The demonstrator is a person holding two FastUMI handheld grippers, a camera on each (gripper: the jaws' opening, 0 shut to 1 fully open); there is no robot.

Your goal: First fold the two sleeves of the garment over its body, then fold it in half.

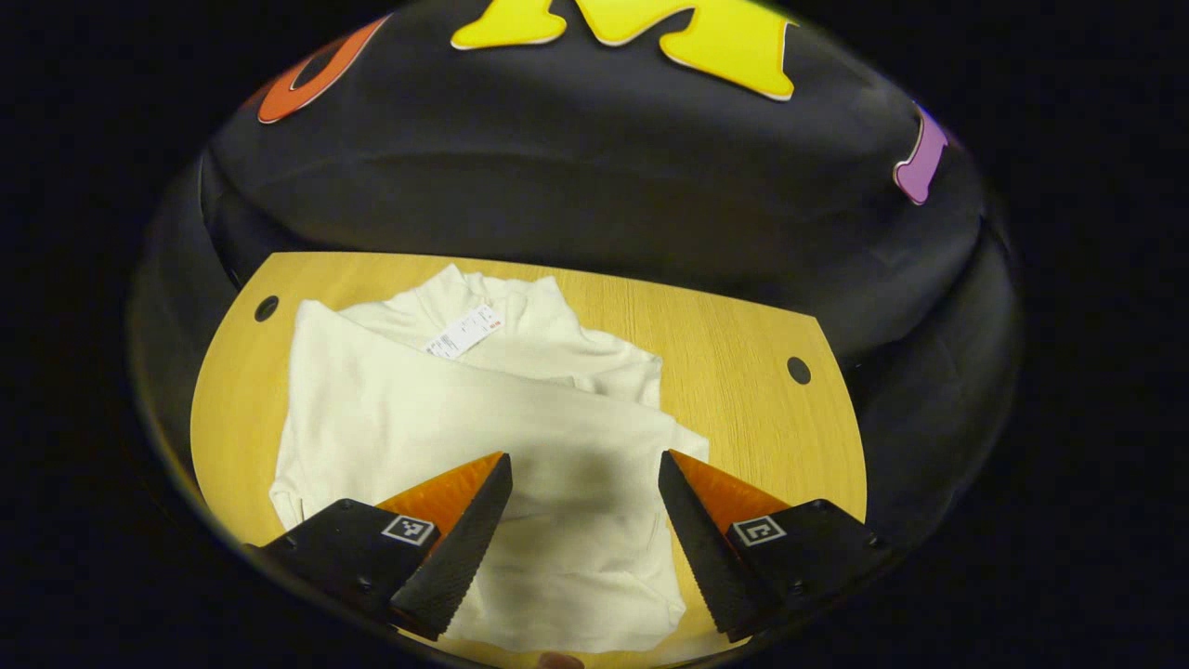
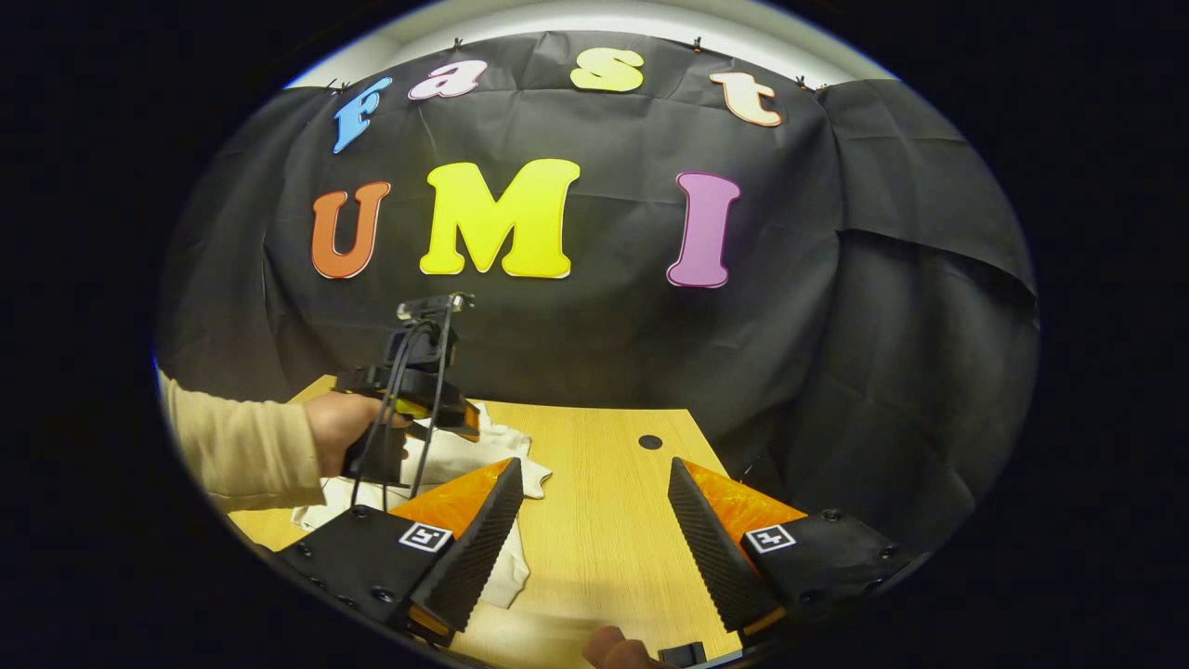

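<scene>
1. Lying flat on the wooden table (image 1: 743,353), the white garment (image 1: 483,437) fills the left and middle of the tabletop in the left gripper view, its collar at the far end with a paper tag (image 1: 463,332) resting on it.
2. One sleeve (image 1: 520,409) is folded across the body as a broad diagonal band running from the far left toward the near right; the hem end lies nearest the camera.
3. The left gripper (image 1: 585,520) hangs above the near part of the garment with its jaws wide apart, nothing between them, and cloth visible through the gap.
4. In the right gripper view, the right gripper (image 2: 594,530) is over bare table at the garment's right, jaws likewise spread and holding nothing; the garment's edge (image 2: 506,571) shows beside its left finger.
5. Farther off to the left in that view, a hand (image 2: 336,429) in a cream sleeve (image 2: 241,451) holds the other gripper above the garment.
6. Two dark round holes mark the table's far corners (image 1: 267,308), and black cloth walls (image 1: 594,195) close the booth behind.
</scene>
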